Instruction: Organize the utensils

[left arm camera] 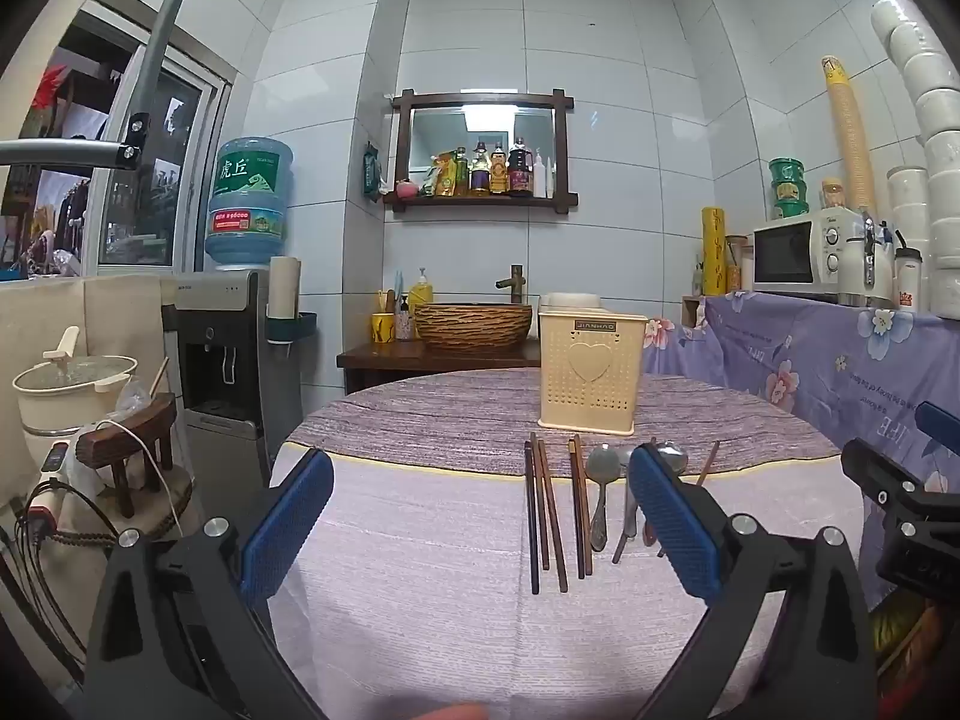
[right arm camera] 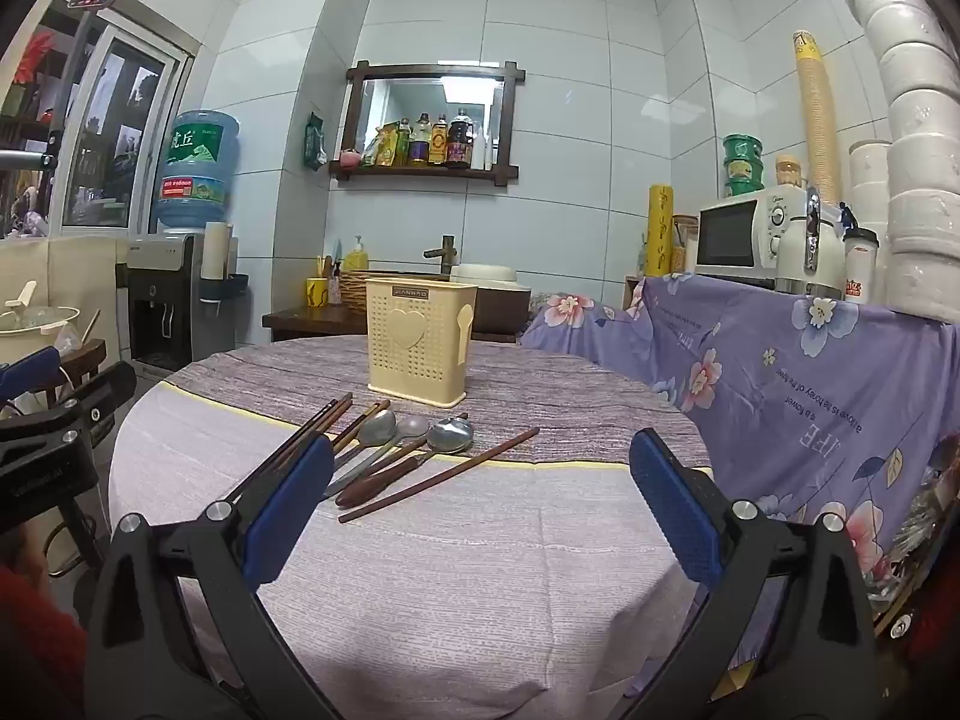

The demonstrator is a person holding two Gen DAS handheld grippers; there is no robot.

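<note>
Gaping tools (left arm camera: 480,516) (right arm camera: 480,498); "JIANHAO" holder (left arm camera: 591,378)

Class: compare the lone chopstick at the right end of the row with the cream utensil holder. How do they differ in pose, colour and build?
The lone chopstick lies flat and slanted; the utensil holder stands upright. The chopstick is dark brown and thin; the holder is cream, boxy and perforated. Both rest on the table.

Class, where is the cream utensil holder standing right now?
In both views the cream utensil holder stands upright on the round table, just behind the chopsticks and spoons.
</note>
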